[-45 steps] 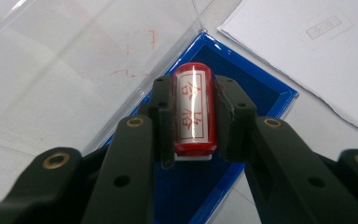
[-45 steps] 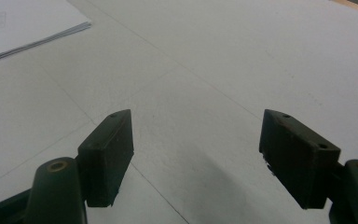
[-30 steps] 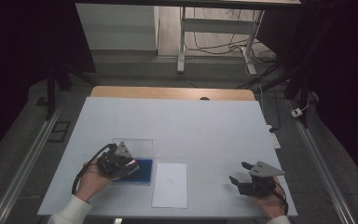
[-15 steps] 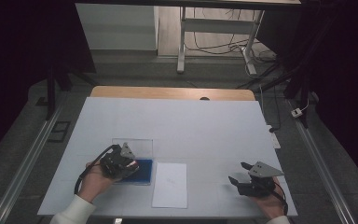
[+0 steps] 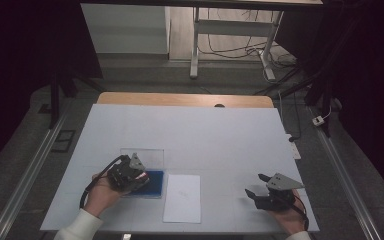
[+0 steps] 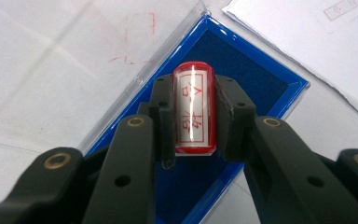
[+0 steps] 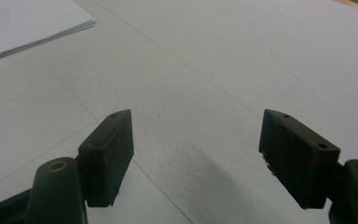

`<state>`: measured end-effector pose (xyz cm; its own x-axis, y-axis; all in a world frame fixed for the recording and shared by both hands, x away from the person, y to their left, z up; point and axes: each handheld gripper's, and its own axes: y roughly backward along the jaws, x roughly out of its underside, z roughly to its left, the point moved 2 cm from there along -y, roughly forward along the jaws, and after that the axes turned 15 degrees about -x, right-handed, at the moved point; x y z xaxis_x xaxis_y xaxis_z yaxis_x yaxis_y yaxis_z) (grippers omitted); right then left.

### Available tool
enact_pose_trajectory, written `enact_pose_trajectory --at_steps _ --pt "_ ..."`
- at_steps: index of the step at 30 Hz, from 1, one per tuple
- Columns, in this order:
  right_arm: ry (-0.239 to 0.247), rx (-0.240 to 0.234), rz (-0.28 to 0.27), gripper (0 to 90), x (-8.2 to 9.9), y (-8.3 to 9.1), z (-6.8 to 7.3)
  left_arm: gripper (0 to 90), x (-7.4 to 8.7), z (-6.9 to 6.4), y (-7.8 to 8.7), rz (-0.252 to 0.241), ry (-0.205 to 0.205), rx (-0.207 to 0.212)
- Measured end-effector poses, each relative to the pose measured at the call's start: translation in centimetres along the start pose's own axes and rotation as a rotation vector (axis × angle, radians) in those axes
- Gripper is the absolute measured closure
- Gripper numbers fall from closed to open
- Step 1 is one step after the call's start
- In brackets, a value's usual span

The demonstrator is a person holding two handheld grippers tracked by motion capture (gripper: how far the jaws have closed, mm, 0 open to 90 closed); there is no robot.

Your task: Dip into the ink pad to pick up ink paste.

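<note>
The red stamp [image 6: 193, 109] was clamped in the left gripper [image 6: 193, 116], directly above the blue ink pad [image 6: 242, 84], having drifted slightly toward the person; inking appeared imminent. The right gripper [image 7: 196, 158] rested wide open, empty, on the bench [image 5: 220, 135]

Black jaws are showing brass rivets; a grey three-cornered plate [image 5: 281, 181] is topping one gripper — white sleeve [image 5: 80, 227] cuffs, black cables trailing.
</note>
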<state>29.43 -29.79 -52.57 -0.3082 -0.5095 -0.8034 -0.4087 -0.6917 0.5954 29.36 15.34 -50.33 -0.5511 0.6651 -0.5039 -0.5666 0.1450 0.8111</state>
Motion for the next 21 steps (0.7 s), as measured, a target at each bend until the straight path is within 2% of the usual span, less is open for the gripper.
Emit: enact_pose_trajectory --at_steps 5,6,7,9,12,15,17,21 --pt "0.002 0.001 -0.002 25.7 0.0 0.0 0.0 70.9 0.0 0.4 0.2 -0.02 0.001 0.023" --pt "0.001 0.001 -0.003 25.7 0.0 0.0 0.0 70.9 0.0 0.6 0.6 -0.016 -0.014 0.022" --pt "0.0 -0.001 -0.005 25.7 0.0 0.0 0.0 70.8 -0.1 0.6 1.0 -0.022 -0.031 -0.011" --pt "-0.001 -0.001 -0.006 25.7 0.1 0.0 -0.1 70.8 -0.3 0.9 2.1 -0.067 -0.014 0.002" --pt "-0.005 0.001 -0.002 25.7 0.1 0.0 -0.2 70.8 -0.5 1.4 4.0 -0.102 -0.011 -0.014" --pt "-0.006 0.001 -0.002 25.7 0.2 0.1 -0.2 70.7 -0.4 1.7 5.3 -0.138 0.004 -0.005" --pt "-0.007 0.001 -0.004 25.8 0.2 0.2 -0.1 70.7 -0.3 1.9 5.8 -0.154 0.015 0.001" --pt "-0.004 0.002 -0.004 25.8 0.1 0.2 -0.2 70.6 -0.1 2.4 6.2 -0.179 0.048 0.04"
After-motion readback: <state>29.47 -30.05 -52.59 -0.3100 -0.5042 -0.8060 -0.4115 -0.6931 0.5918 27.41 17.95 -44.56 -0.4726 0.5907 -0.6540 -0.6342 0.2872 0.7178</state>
